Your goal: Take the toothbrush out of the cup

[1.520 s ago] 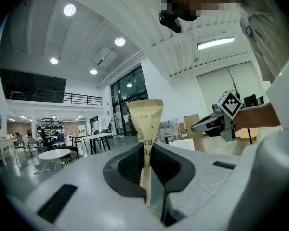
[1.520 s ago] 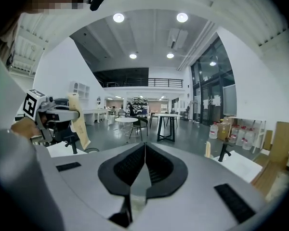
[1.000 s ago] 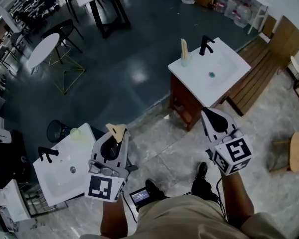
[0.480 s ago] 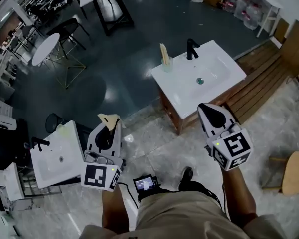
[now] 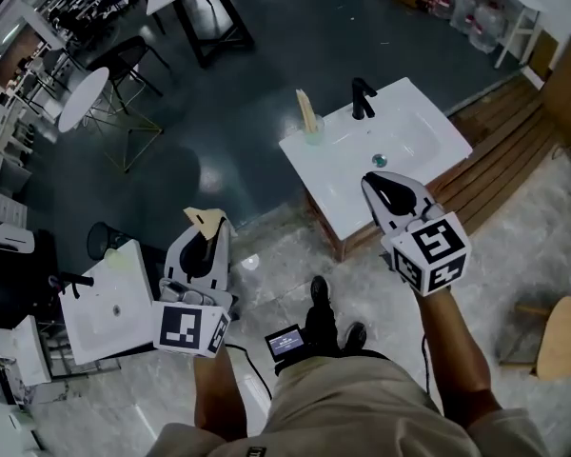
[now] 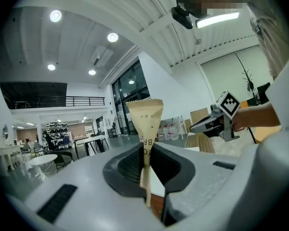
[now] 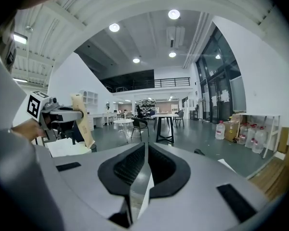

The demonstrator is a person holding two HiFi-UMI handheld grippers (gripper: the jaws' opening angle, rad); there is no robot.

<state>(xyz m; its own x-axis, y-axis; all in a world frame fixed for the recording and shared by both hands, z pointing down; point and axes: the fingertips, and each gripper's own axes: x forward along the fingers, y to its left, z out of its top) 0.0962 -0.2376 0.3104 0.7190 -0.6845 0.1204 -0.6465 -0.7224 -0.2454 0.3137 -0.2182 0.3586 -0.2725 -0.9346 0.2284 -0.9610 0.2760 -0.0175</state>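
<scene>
**Cup ahead and left of the right claw, left claw already full**

The left claw (image 6: 147, 163) is clamped on a tan packet (image 6: 145, 117), a flat paper sleeve with dark print that stands up from between the pads. By its look it matches the one in the cup. The right claw (image 7: 145, 163) has its jaws together with nothing between them.

The task's cup (image 5: 313, 135) stands on the white table (image 5: 335, 177) with the sunken basin, at its far left corner, just beside the black faucet (image 5: 362, 96). The toothbrush (image 5: 305, 110), seemingly wrapped in the same tan paper, stands in the cup with its long axis near upright, its top leaning a little to the left in the head view. Only the upper part shows above the rim.

Seen from the head camera, the right claw's tip overlaps the near edge of that table, and the cup lies ahead of it and off to its left, across the table top. The left claw is farther back, over the floor beside a second basin stand (image 5: 105, 305), and the cup lies ahead and well to its right.

I judge the empty right claw the better placed. It would need to part its jaws, travel forward and leftward, and close on the sleeve above the rim, across its flat faces, before lifting along the upright axis.
</scene>
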